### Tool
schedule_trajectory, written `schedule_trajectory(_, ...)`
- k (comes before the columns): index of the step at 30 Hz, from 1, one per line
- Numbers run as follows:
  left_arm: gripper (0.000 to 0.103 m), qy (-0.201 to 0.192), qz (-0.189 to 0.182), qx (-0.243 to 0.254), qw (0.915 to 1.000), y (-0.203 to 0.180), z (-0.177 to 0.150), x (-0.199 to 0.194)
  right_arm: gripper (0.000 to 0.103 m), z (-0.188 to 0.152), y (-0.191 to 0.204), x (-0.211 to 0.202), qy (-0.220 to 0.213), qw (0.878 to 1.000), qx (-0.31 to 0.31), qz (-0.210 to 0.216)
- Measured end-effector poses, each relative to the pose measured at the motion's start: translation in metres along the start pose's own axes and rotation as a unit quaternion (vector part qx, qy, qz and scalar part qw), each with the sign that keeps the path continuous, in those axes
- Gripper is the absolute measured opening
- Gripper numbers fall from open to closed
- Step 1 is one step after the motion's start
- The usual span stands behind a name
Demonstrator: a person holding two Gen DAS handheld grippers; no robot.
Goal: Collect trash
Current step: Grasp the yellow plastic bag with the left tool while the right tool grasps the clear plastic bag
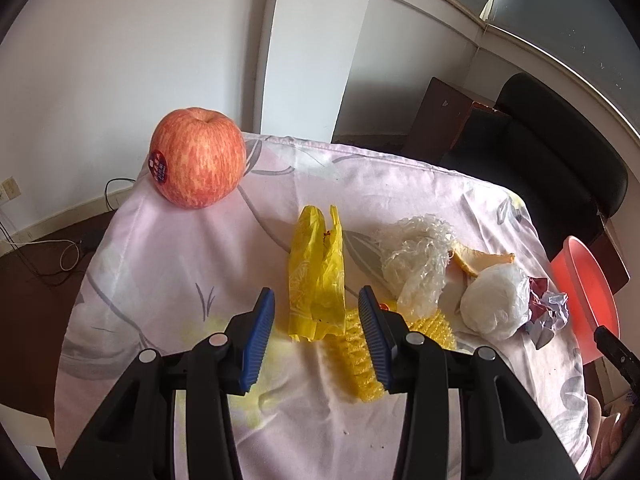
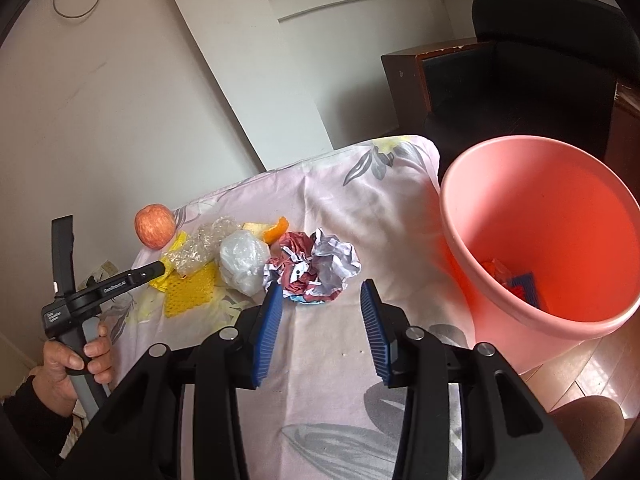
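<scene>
Left wrist view first: my left gripper [image 1: 316, 336] has its fingers spread wide with nothing in them, sitting right over the yellow plastic bag [image 1: 318, 276] and the yellow foam net [image 1: 360, 356]. Both look feather-light and floppy, so I'd pinch a bunched fold of the bag, not a flat edge. The apple [image 1: 198, 158] sits well apart at the far corner, and I'd guess it's not trash.

Right wrist view: the right gripper [image 2: 320, 320] is empty too, fingers apart, just short of the crumpled paper [image 2: 316, 268]. That's light and springy, so grab it across the middle. The pink bin [image 2: 540, 240] stands just beside the worktop [image 2: 340, 380]. The floral cloth on top is soft and could snag. Wood floor, pale walls.
</scene>
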State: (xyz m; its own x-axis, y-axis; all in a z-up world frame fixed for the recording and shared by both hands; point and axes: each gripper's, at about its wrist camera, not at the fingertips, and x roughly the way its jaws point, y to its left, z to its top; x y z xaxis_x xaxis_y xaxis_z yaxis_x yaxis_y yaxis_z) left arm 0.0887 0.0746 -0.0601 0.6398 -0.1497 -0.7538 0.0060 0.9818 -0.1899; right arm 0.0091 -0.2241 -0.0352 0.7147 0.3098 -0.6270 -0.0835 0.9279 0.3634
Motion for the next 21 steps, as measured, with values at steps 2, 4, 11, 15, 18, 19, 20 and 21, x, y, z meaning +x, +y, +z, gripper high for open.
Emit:
schedule_trajectory(2,0.043,0.005,-0.007,-0.009,0.9999,0.002,0.000,0.005,0.041,0.001,0.005,0.000,-0.001,1.000,-0.008,0.009)
schedule_trajectory(4,0.041,0.005,-0.014,-0.016,0.9998,0.004,-0.001,0.007,0.041,0.003,0.011,0.001,0.000,1.000,-0.019,0.020)
schedule_trajectory(11,0.014,-0.015,-0.028,-0.017,0.9994,0.009,-0.003,-0.002,0.041,0.017,0.045,0.020,0.013,0.996,-0.065,0.058)
schedule_trajectory(15,0.014,-0.033,-0.032,-0.019,0.9987,0.016,-0.002,-0.016,0.041,0.028,0.063,0.043,0.030,0.993,-0.089,0.068)
schedule_trajectory(18,0.014,-0.035,-0.038,-0.028,0.9983,0.023,-0.002,-0.021,0.044,0.033,0.070,0.067,0.053,0.992,-0.099,0.059)
schedule_trajectory(19,0.014,-0.035,-0.040,-0.031,0.9981,0.025,-0.002,-0.023,0.048,0.033,0.072,0.073,0.058,0.992,-0.102,0.056)
schedule_trajectory(20,0.014,-0.035,-0.041,-0.034,0.9980,0.027,-0.003,-0.025,0.049,0.032,0.073,0.080,0.064,0.991,-0.104,0.052)
schedule_trajectory(21,0.014,-0.035,-0.042,-0.036,0.9979,0.029,-0.003,-0.025,0.049,0.033,0.073,0.087,0.071,0.991,-0.106,0.049)
